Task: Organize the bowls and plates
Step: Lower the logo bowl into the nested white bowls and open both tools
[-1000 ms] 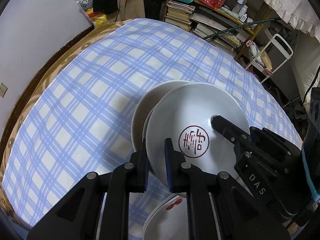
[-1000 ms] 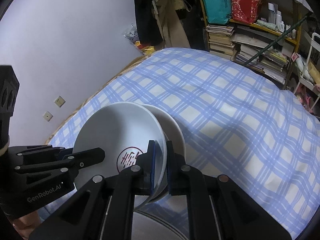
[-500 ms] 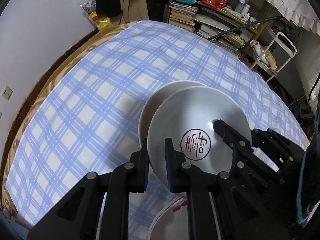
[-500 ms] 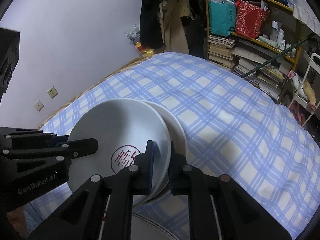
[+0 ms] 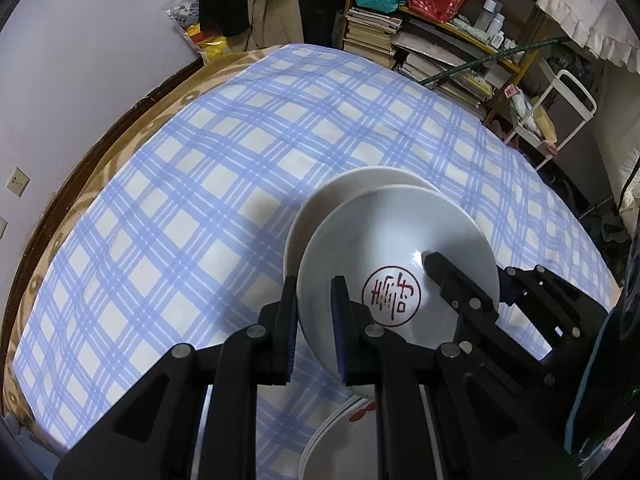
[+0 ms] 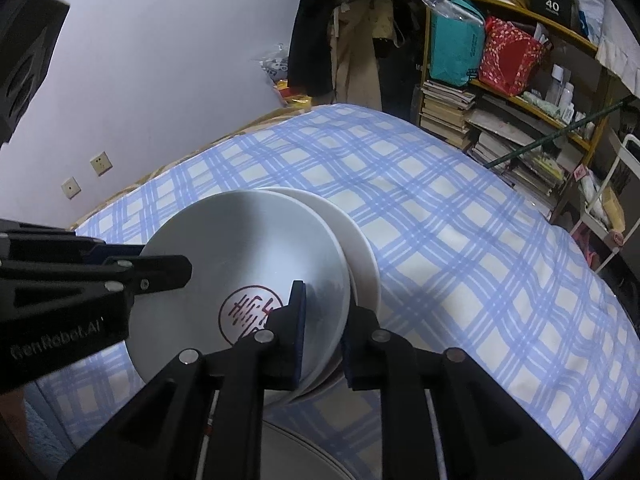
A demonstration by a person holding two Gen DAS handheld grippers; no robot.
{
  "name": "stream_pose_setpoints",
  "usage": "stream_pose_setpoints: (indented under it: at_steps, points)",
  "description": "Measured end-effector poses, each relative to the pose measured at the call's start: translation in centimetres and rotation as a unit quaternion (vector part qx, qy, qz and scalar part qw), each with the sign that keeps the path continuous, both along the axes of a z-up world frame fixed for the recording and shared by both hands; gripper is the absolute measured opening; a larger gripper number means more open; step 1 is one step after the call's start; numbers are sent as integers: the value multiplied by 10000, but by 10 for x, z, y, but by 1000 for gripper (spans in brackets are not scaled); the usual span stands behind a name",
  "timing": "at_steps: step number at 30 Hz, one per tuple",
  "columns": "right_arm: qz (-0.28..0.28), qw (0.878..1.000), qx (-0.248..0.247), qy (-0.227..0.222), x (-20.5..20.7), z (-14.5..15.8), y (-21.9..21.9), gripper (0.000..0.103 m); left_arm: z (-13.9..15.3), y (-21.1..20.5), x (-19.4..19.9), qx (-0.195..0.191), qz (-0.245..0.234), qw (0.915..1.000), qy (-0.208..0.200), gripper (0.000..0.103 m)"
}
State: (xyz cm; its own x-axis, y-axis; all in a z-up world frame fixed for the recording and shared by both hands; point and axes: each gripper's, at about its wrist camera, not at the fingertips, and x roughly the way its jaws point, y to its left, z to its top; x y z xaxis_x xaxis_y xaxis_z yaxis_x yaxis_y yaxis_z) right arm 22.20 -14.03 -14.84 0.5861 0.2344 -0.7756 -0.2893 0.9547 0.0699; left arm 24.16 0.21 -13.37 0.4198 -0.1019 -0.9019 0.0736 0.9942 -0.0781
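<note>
Place: above the bed (image 5: 248, 168) with its blue checked sheet, I hold two stacked bowls in the air, one gripper on each side.
Top bowl (image 5: 400, 256): white, with a round red seal mark on its inside; it is tilted and nested in the lower bowl (image 5: 344, 188), whose rim shows behind it.
Left gripper (image 5: 314, 308): my jaws are narrow and clamp the near left rim of the top bowl, one pad inside, one outside.
Right gripper (image 6: 324, 332): it straddles the right rims of both bowls; my jaws have just been opening, with the rims between them. The inner pad lies against the top bowl's inside; whether the outer pad presses I cannot tell.
Plates (image 5: 340, 436): a stack with a red mark lies on the bed just below the bowls.
Background: a crowded bookshelf (image 5: 440, 52) stands past the bed.
</note>
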Motion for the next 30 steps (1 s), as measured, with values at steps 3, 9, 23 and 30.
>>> stream_pose_setpoints:
  at_steps: [3, 9, 23, 30]
  points:
    - [12, 10000, -53, -30, -2, 1, 3, 19, 1, 0, -1, 46, 3, 10000, -10, 15]
    - [50, 9998, -149, -118, -4, 1, 6, 22, 4, 3, -3, 25, 38, 10000, -21, 16]
    - [108, 9984, -397, -380, -11, 6, 13, 22, 19, 4, -7, 247, 95, 9992, -293, 18]
    - [-155, 9988, -151, -444, -9, 14, -3, 43, 21, 18, -7, 188, 231, 9992, -259, 20]
